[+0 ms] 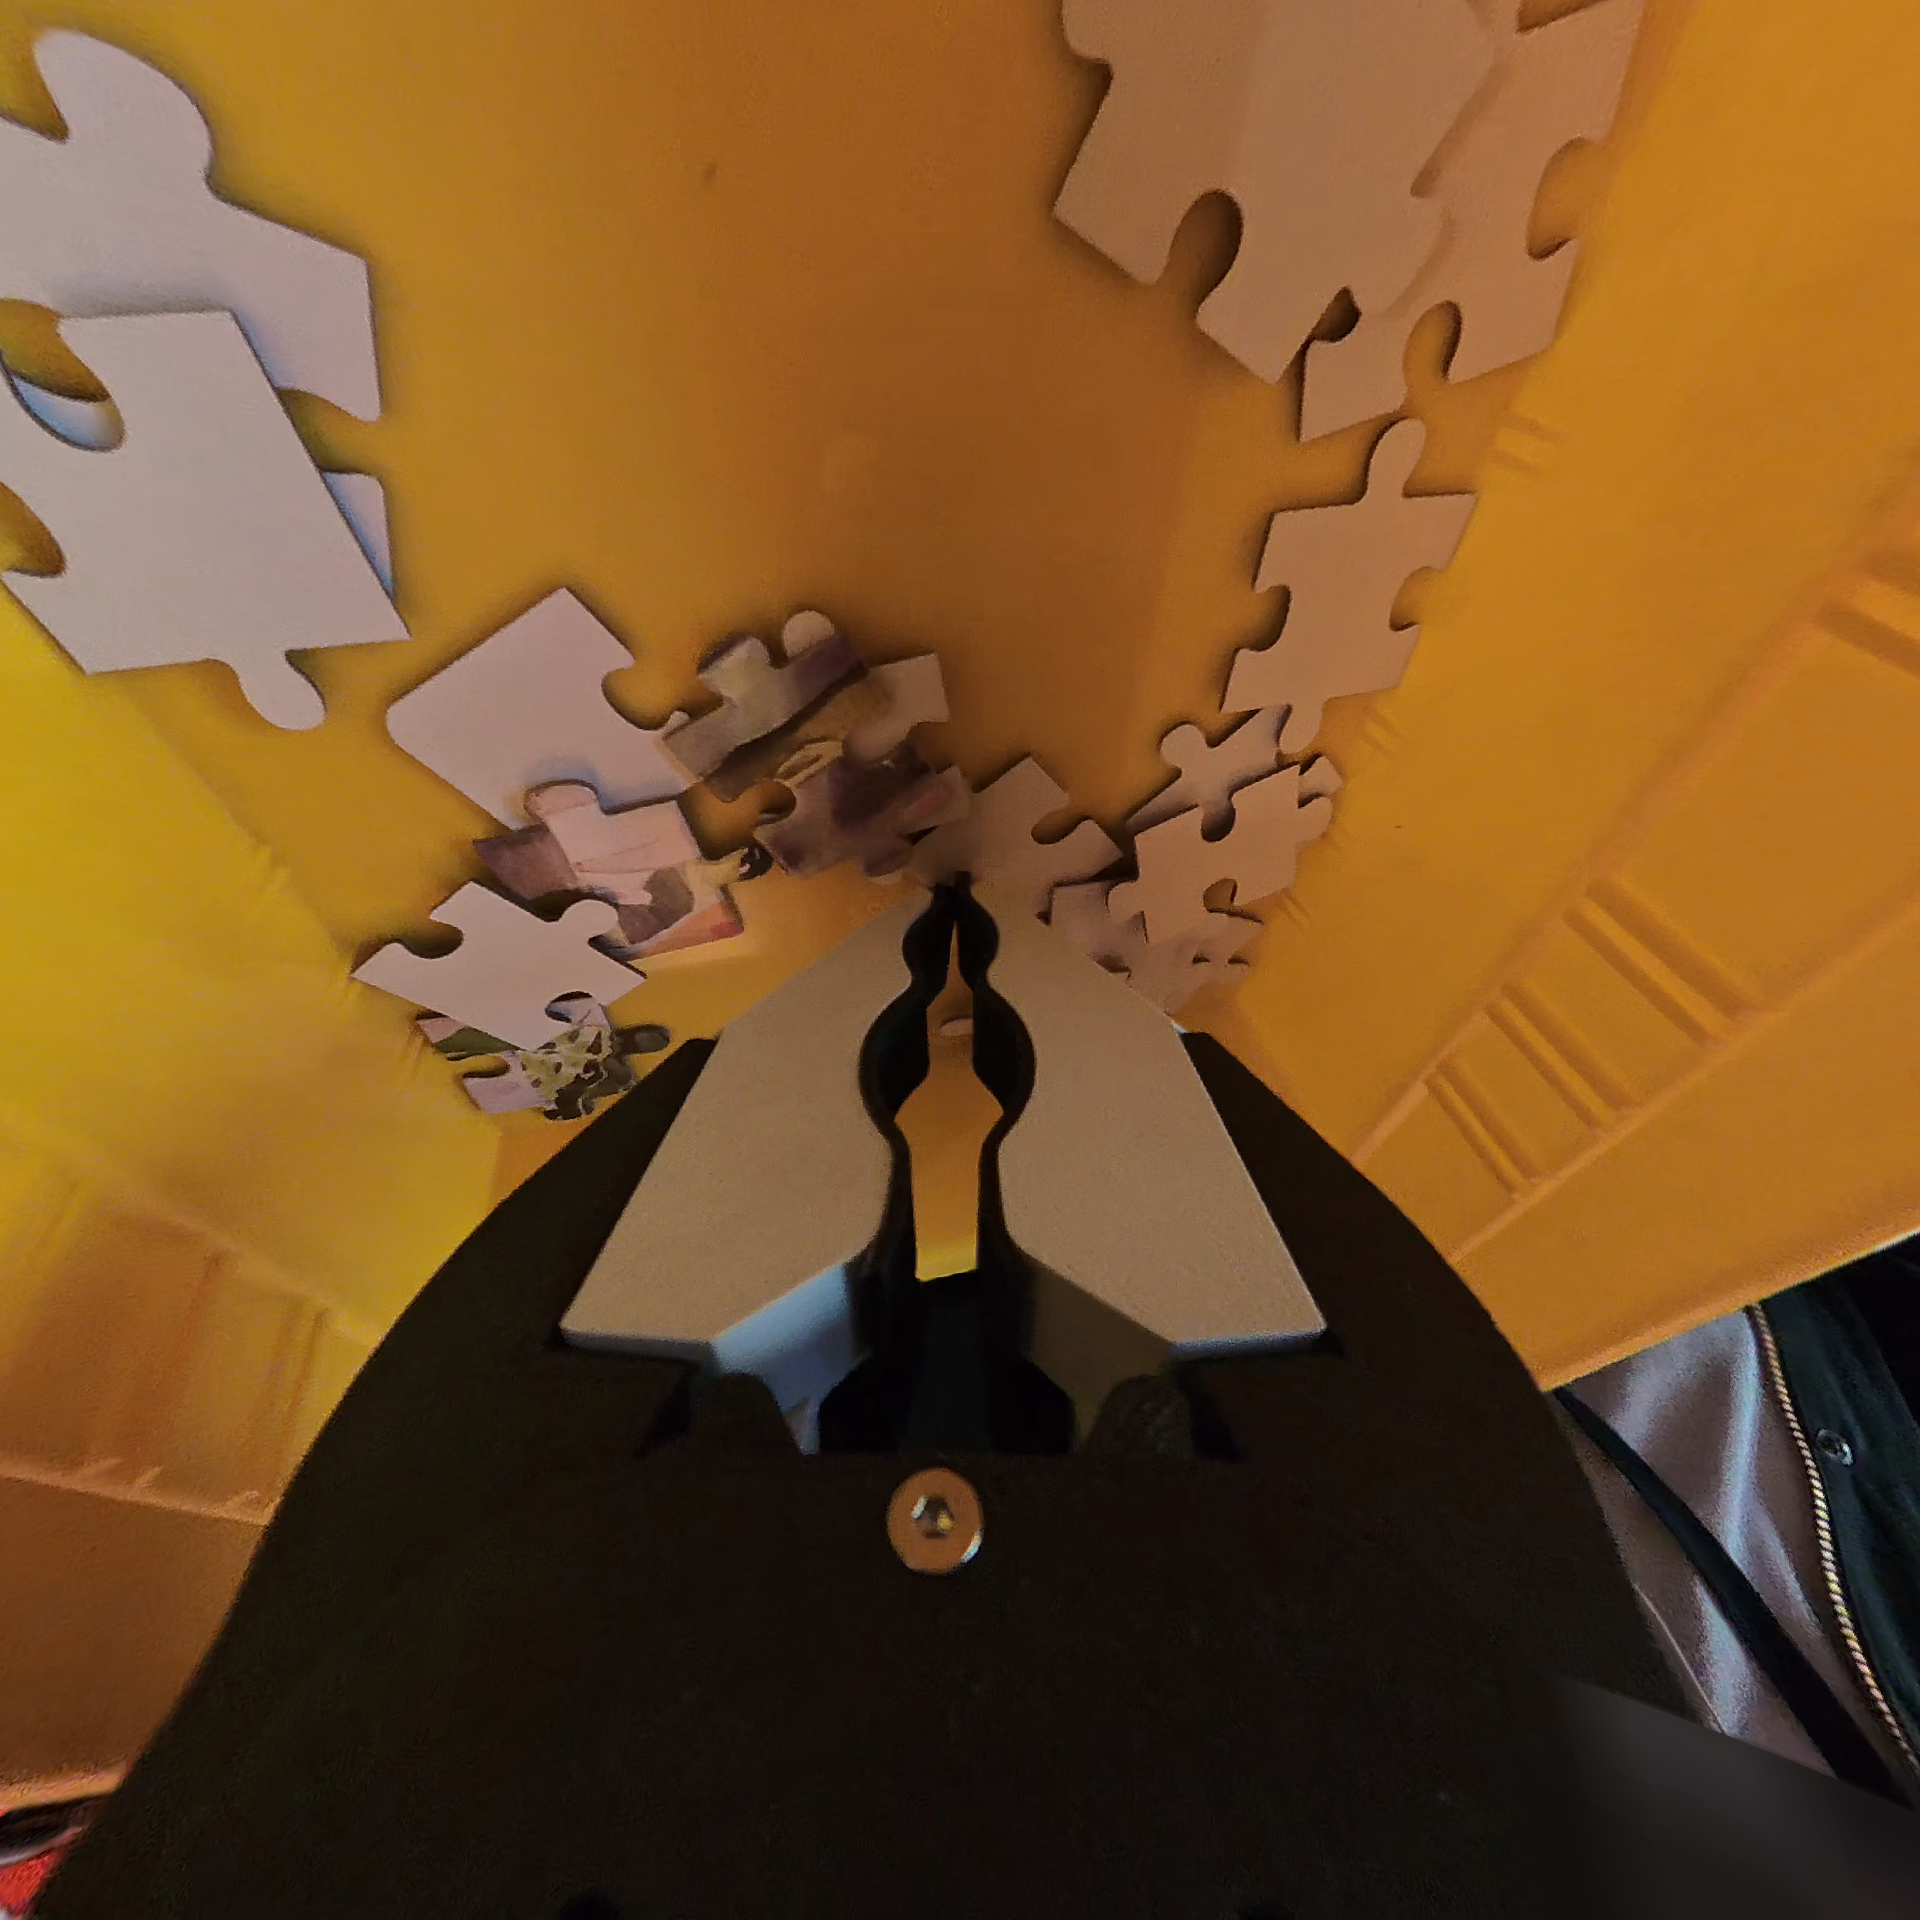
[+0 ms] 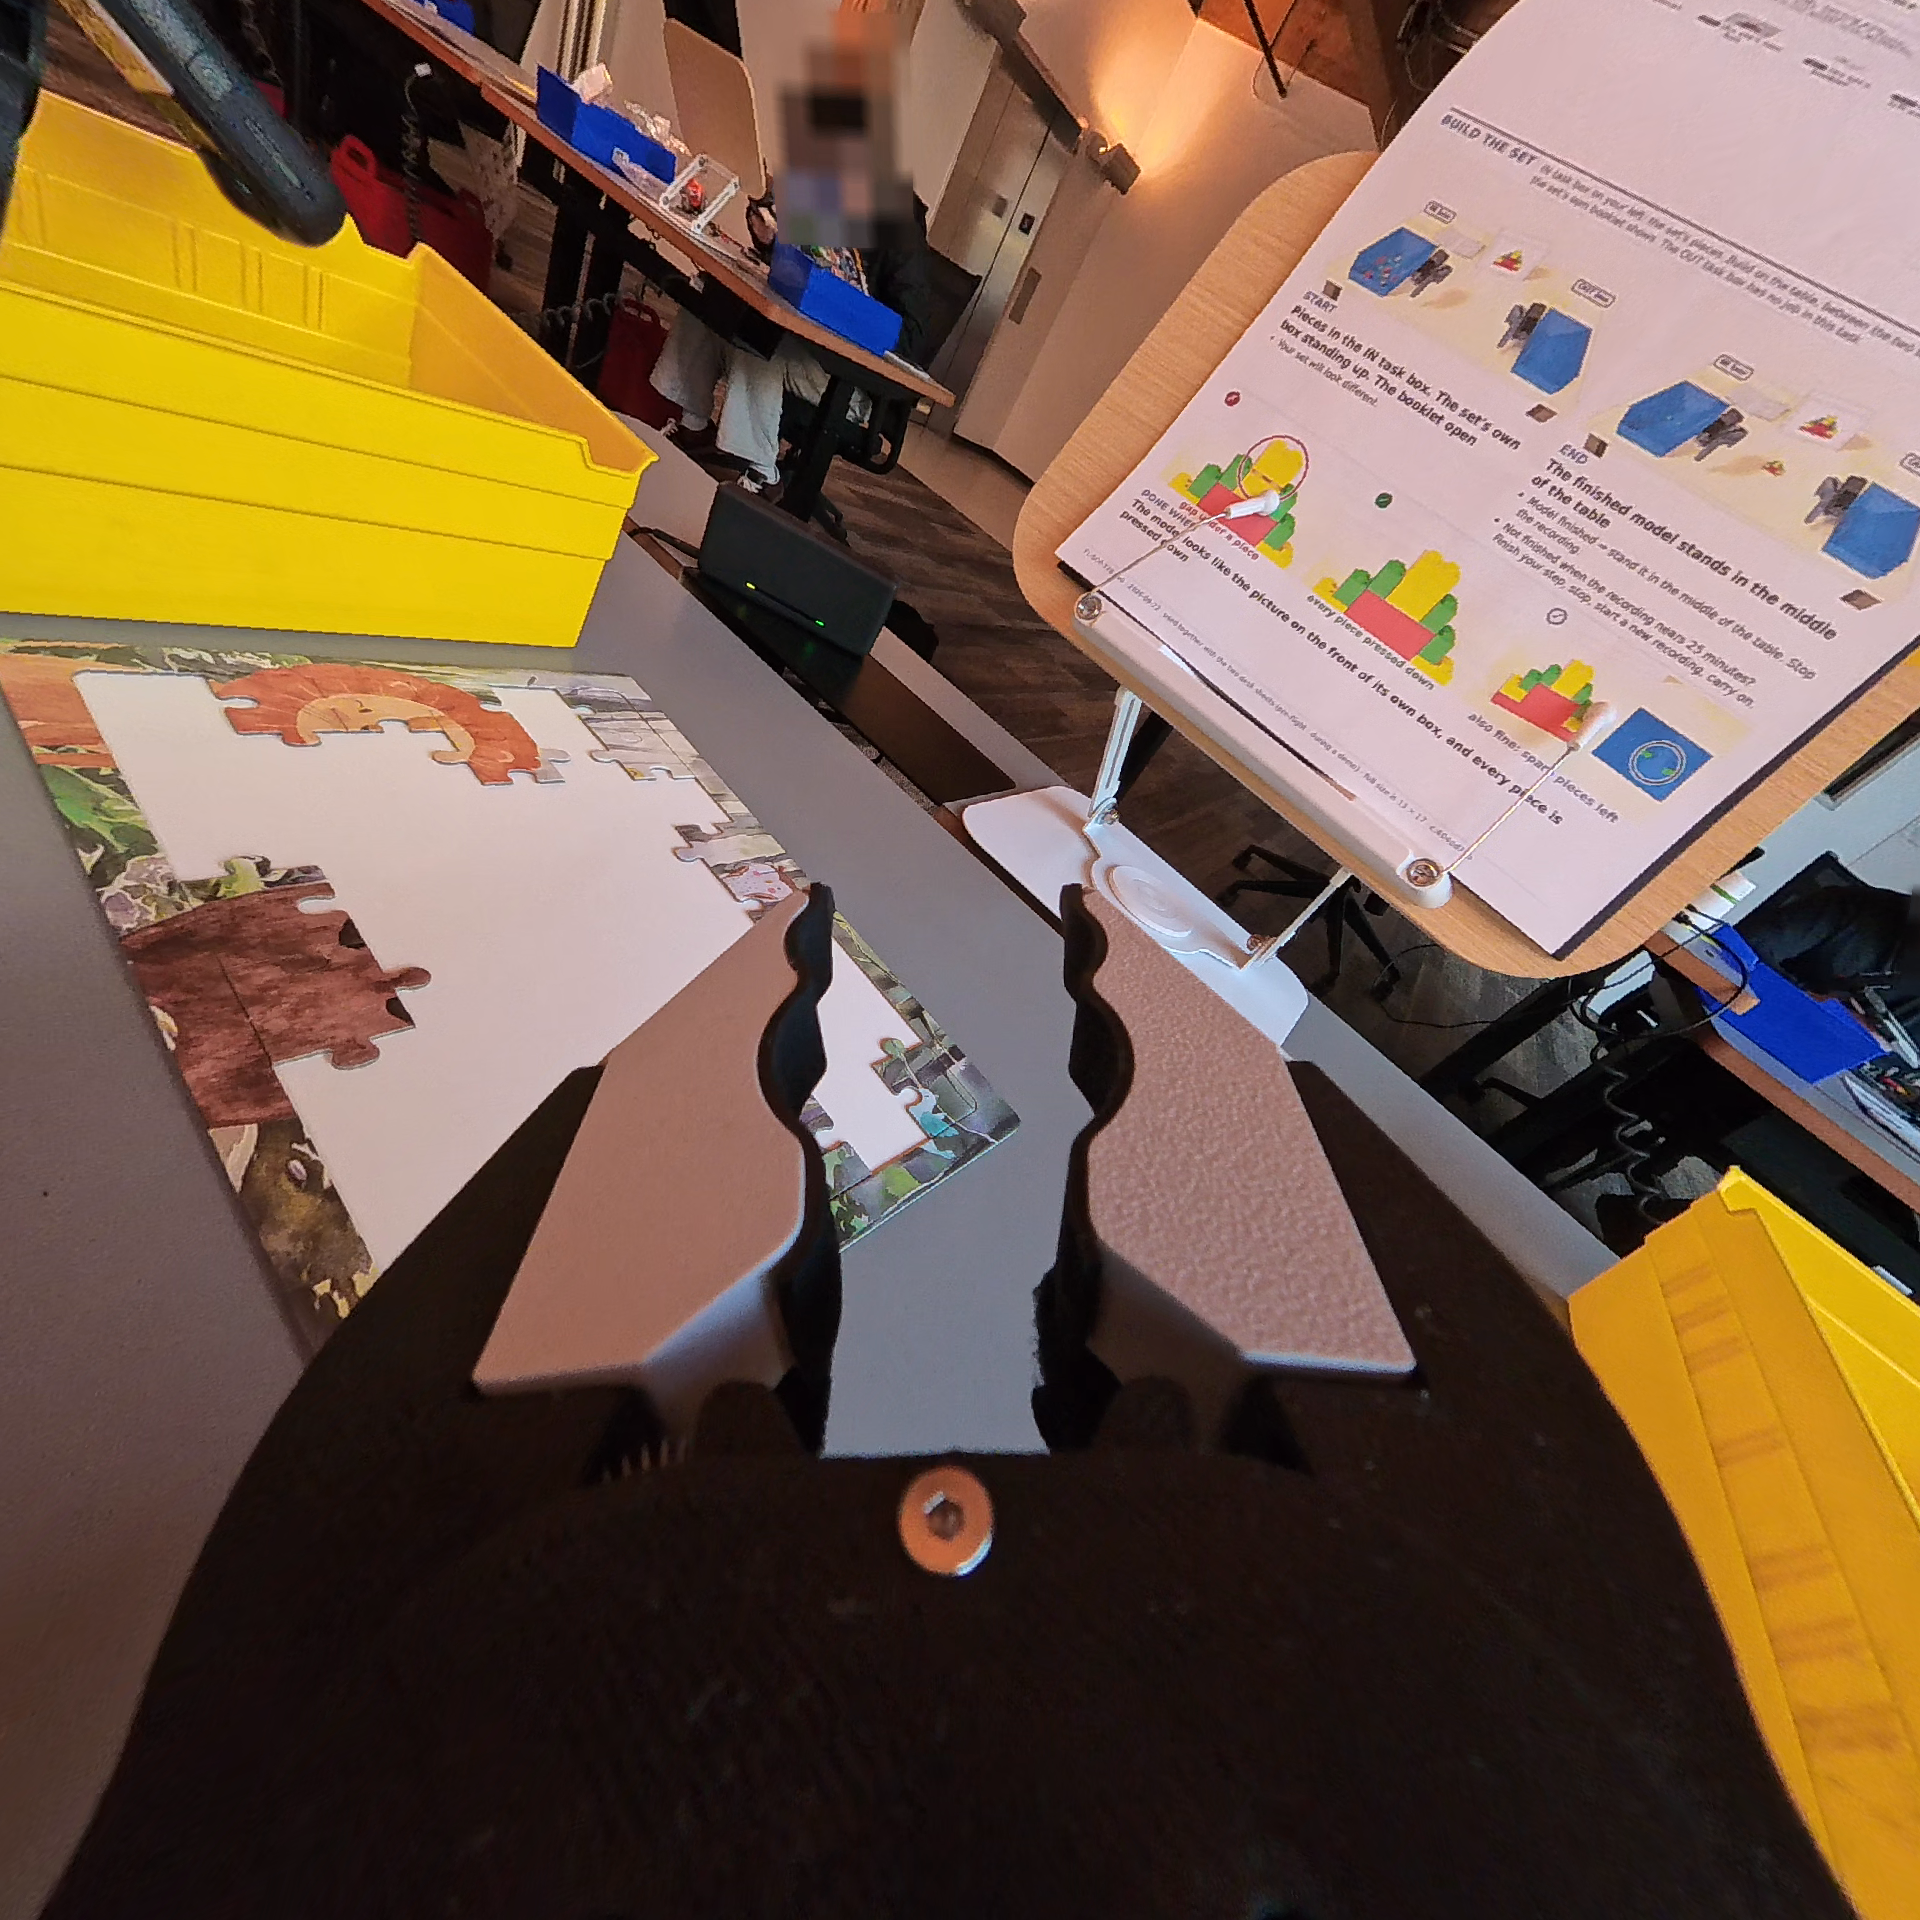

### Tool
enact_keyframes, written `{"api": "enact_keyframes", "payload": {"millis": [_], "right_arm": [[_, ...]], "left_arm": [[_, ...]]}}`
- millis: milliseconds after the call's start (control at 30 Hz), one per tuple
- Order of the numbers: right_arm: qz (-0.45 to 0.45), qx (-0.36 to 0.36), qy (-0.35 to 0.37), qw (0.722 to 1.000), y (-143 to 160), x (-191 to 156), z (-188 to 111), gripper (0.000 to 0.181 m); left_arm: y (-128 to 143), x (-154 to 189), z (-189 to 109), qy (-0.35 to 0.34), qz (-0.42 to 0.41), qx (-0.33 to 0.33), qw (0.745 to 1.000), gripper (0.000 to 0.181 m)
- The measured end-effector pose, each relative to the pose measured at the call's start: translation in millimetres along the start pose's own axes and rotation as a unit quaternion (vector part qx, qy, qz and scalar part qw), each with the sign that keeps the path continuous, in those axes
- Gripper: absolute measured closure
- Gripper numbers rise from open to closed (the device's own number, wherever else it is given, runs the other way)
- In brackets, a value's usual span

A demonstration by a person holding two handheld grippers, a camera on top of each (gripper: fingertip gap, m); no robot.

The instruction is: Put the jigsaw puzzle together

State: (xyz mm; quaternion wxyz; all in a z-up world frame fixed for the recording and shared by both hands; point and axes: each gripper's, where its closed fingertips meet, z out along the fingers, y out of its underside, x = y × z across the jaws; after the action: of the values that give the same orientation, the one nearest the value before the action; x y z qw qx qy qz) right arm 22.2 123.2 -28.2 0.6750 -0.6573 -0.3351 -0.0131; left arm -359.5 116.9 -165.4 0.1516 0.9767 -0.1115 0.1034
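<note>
In the left wrist view my left gripper reaches into a yellow bin of loose puzzle pieces, most lying white side up. Its fingertips are closed together on the near edge of a white face-down piece. Printed pieces lie just left of it. In the right wrist view my right gripper is open and empty above the grey table, beside the right edge of the puzzle board. The board holds a set orange lion part, a brown patch and border pieces.
The yellow bin stands behind the board at the left. A document stand on a white base rises at the right. Another yellow bin sits at the near right. A black box lies past the table's far edge. The tips of one gripper are about 40 cm away from the tips of the other.
</note>
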Motion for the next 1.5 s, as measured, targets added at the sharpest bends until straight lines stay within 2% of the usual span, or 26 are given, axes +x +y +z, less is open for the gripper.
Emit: {"api": "enact_keyframes", "payload": {"millis": [200, 433, 500, 633, 700, 867, 1033, 1167, 1267, 1367, 1433, 1500], "right_arm": [[-0.002, 0.000, -0.001, 1.000, 0, 0, 0, 0.138], [-0.006, 0.000, -0.002, 1.000, -1, -2, 0, 0.138], [-0.007, -0.001, -0.002, 1.000, -1, -2, 0, 0.138], [-0.011, -0.002, -0.005, 1.000, -1, -3, 0, 0.138], [-0.013, -0.001, -0.009, 1.000, -1, -5, 0, 0.138], [-0.020, -0.004, -0.014, 1.000, 0, -9, 1, 0.137], [-0.018, -0.004, -0.018, 1.000, 0, -10, 1, 0.137], [-0.016, -0.005, -0.021, 1.000, 1, -11, 1, 0.137], [-0.017, -0.008, -0.024, 1.000, 2, -12, 2, 0.136], [-0.016, -0.008, -0.022, 1.000, 2, -12, 2, 0.136], [-0.012, -0.006, -0.022, 1.000, 1, -11, 2, 0.136], [-0.008, -0.003, -0.020, 1.000, 0, -9, 2, 0.136]], "left_arm": [[1, -1, 0, 0.032, -0.011, -0.008, 0.999, 0.181], [-15, -12, -7, -0.028, 0.033, 0.020, 0.999, 0.181], [-20, -7, -7, -0.022, 0.046, 0.029, 0.998, 0.181], [-21, 1, -10, -0.003, 0.045, 0.041, 0.998, 0.169], [-23, 5, -15, -0.001, 0.082, 0.051, 0.995, 0.162], [-21, 24, -22, 0.015, 0.208, 0.065, 0.976, 0.153], [-34, 13, -22, -0.073, 0.300, 0.080, 0.948, 0.151], [-34, 14, -17, -0.102, 0.378, 0.079, 0.917, 0.149], [-32, 11, -20, -0.123, 0.399, 0.080, 0.905, 0.147], [-28, 18, -38, -0.101, 0.415, 0.130, 0.895, 0.160], [-28, 25, -65, -0.081, 0.417, 0.203, 0.882, 0.162], [-28, 35, -100, -0.061, 0.423, 0.295, 0.855, 0.162]]}}
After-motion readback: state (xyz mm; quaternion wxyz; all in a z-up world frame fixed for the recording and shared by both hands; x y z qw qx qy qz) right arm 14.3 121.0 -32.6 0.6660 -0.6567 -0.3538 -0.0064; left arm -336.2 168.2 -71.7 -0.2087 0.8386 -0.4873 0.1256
